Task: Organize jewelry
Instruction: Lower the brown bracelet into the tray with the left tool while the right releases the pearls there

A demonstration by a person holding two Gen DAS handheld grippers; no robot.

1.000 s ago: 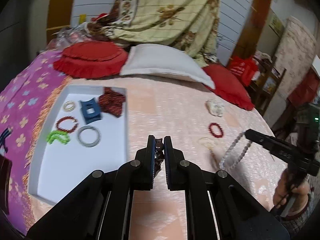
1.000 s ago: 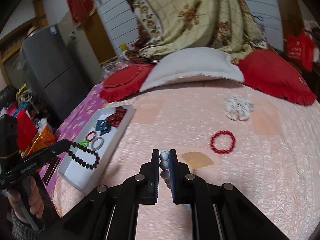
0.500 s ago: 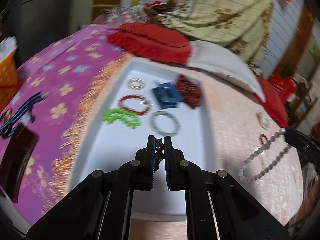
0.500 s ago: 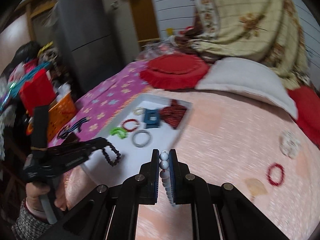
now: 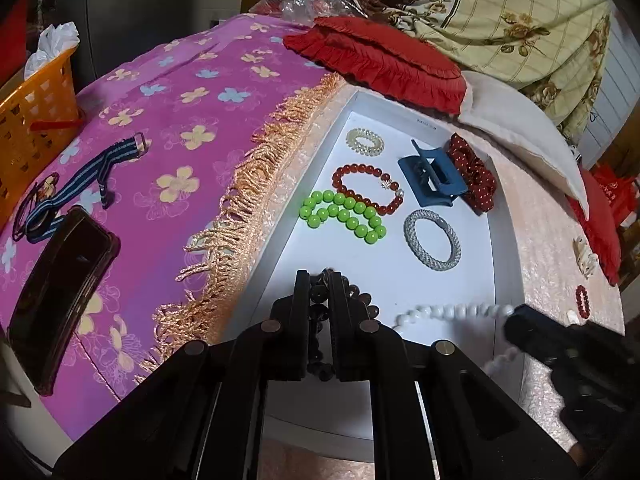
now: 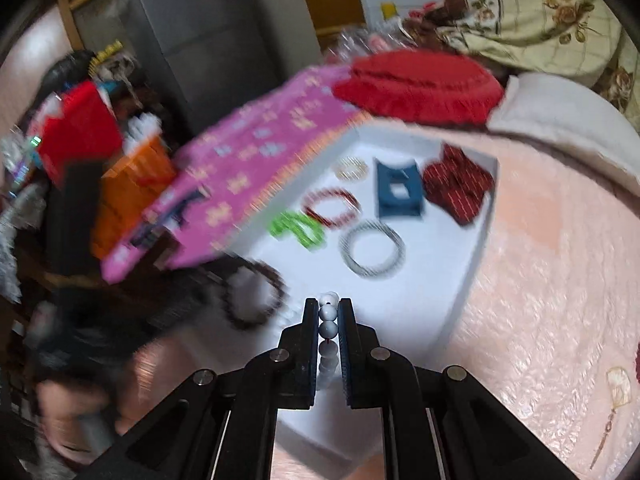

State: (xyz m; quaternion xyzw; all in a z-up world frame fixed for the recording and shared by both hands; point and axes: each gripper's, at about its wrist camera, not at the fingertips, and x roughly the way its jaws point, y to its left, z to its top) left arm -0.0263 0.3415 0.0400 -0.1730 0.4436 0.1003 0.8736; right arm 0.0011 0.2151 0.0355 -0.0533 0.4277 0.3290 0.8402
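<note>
Right wrist view blurred; right gripper [image 6: 328, 312] clamps white beads [image 6: 328, 314], left gripper [image 5: 320, 292] clamps dark beads [image 5: 319, 293] over tray [image 5: 352, 276].

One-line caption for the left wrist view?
Left gripper holds a dark bead bracelet over the white tray of sorted jewelry; right gripper brings white beads.

Both wrist views close above, angled down, sharing the white tray [image 5: 400, 128] [image 6: 476, 236].

Bracelets [image 5: 367, 194] in tray [image 5: 472, 288], phone [image 5: 60, 292] left.
</note>
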